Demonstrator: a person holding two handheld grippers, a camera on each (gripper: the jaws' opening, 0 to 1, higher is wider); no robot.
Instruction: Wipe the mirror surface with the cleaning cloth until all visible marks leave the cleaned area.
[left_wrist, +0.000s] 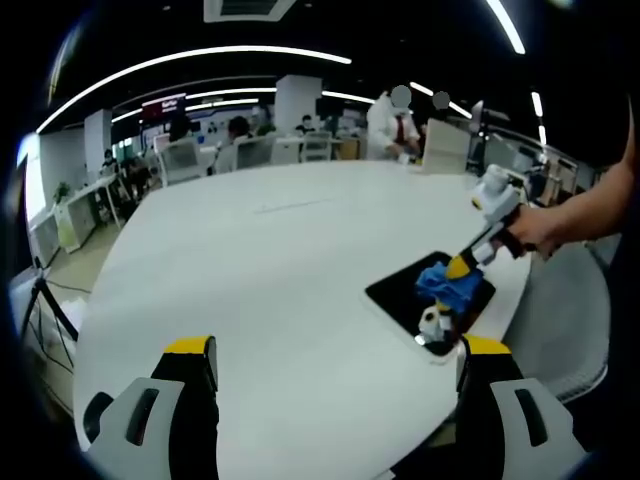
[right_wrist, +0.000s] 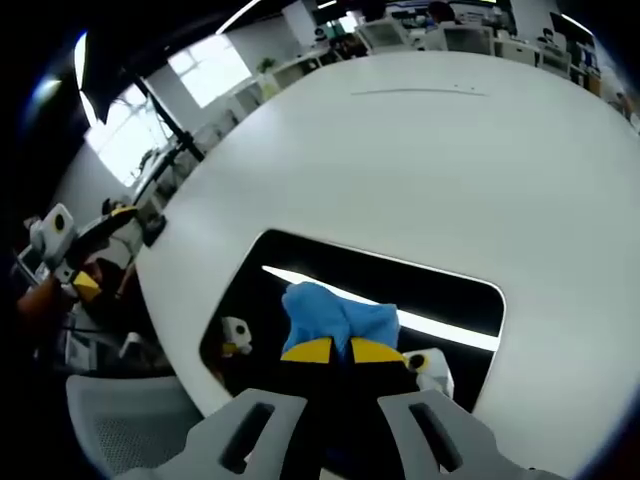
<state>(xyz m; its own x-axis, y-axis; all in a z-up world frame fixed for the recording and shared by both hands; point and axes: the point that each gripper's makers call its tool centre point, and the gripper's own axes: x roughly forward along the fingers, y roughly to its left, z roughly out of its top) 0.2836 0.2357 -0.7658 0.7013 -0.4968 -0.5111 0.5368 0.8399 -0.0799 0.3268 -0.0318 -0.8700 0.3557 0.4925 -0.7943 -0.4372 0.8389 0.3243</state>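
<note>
One mirror (right_wrist: 420, 290), one blue cloth (right_wrist: 335, 315) on one desk (right_wrist: 400, 160). Right claw (right_wrist: 333, 350) grips cloth; left claw (left_wrist: 335, 350) spread, at 6 o'clock.

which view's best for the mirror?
Right gripper view: the mirror lies close and nearly whole, with the blue cloth in the right gripper on it. Left gripper view shows it small, oblique, partly cloth-covered.

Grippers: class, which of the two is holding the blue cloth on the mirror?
The right gripper. Its yellow-tipped jaws are shut on the blue cloth, pressing it on the dark mirror. The left gripper is open, its jaws wide apart above the white table.
</note>
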